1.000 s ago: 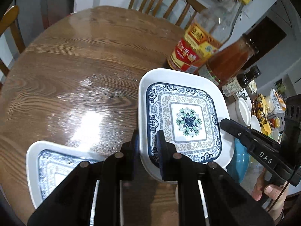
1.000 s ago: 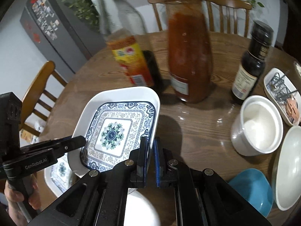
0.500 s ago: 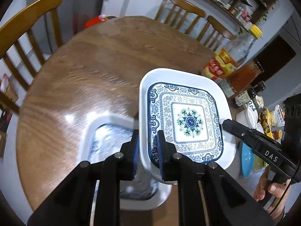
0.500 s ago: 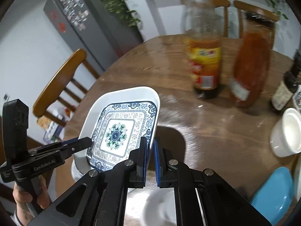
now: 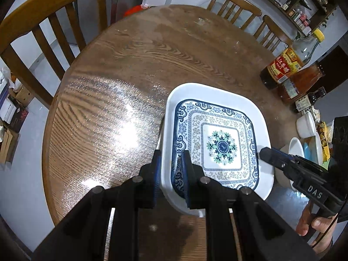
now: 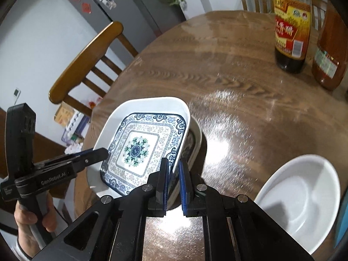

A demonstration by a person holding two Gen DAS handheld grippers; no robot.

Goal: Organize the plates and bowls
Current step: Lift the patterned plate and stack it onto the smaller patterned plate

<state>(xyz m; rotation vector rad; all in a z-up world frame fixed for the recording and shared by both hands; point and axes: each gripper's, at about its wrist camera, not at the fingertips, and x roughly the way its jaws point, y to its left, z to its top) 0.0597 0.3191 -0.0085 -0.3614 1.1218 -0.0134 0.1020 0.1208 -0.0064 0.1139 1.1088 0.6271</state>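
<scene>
Grippers from both sides hold a square patterned plate (image 5: 221, 145) over a round wooden table (image 5: 121, 82). Left gripper (image 5: 171, 169) pinches the plate's near-left rim; right gripper (image 6: 173, 171) has the opposite rim between its jaws, which are opening slightly. The plate sits directly above a second square plate (image 6: 194, 139), whose edge shows just beneath it. A white bowl (image 6: 300, 198) lies to the right, and two bottles (image 6: 291, 26) stand at the table's far side.
</scene>
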